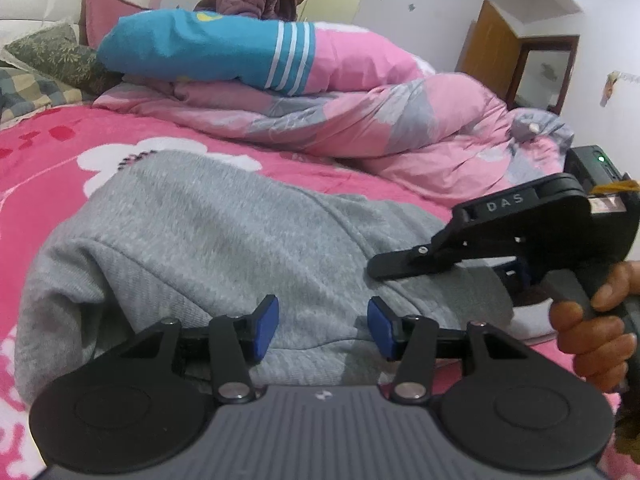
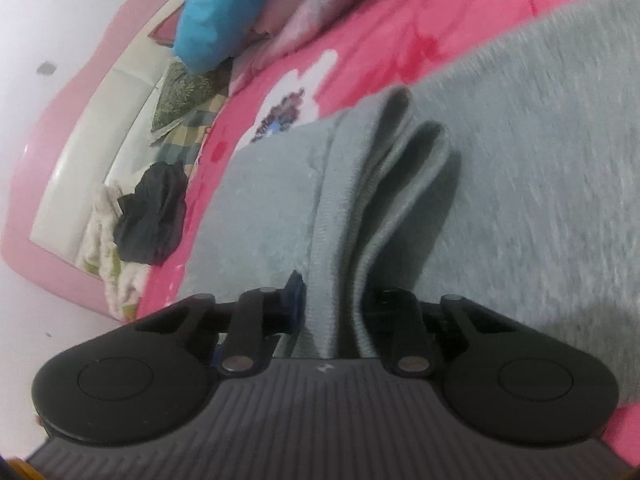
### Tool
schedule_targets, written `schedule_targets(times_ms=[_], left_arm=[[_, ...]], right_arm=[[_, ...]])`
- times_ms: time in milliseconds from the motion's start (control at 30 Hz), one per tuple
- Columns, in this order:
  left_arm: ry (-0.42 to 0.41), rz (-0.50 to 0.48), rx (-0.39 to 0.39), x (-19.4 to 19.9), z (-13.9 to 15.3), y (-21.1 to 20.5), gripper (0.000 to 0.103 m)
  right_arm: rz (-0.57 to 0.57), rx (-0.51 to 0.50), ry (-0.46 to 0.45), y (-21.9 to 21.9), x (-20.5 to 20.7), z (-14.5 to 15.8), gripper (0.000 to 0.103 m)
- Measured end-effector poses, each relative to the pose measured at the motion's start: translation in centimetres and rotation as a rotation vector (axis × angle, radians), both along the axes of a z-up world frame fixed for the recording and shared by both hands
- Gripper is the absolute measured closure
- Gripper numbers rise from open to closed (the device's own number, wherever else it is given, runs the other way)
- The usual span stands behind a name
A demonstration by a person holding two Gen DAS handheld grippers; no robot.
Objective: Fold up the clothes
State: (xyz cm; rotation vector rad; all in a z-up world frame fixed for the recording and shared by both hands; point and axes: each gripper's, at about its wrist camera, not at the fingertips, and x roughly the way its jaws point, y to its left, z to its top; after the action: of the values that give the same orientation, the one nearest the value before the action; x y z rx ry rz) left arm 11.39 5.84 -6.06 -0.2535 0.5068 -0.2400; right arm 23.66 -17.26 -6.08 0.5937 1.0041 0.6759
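Your right hand-held gripper (image 2: pixel 332 304) pinched a bunched fold of the grey fleecy knit garment (image 1: pixel 224 232) on the pink floral bed (image 1: pixel 48 148), ready to carry it over; your left hand-held gripper (image 1: pixel 323 322) hung open above the hem.

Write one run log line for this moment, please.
task: fold clothes | right gripper: shut on gray sweater fold | left gripper: open above sweater | surface: pink bed sheet
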Motion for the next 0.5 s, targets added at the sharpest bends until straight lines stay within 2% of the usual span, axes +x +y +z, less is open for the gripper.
schedule_targets(times_ms=[167,367,400,500], left_arm=[[-0.068,-0.021,-0.005,-2.6,2.8,0.2,0.047],[-0.18,-0.009,-0.021,-3.9,7.0,0.5,0.044],[-0.182,0.004,-0.002,-3.4,7.2,0.5,0.043],[-0.122,0.04,0.065,-1.0,7.1,-0.1,0.045]], right_arm=[[-0.013,-0.05,-0.11,-0.9,0.0,3.3,0.083],[-0.126,-0.134,-0.176,-6.4,1.1,5.5,0.083],[-0.147,-0.155,-0.182,-7.4,1.2,5.6,0.083],[-0.191,-0.183,-0.175,-10.6,2.0,5.3,0.083]])
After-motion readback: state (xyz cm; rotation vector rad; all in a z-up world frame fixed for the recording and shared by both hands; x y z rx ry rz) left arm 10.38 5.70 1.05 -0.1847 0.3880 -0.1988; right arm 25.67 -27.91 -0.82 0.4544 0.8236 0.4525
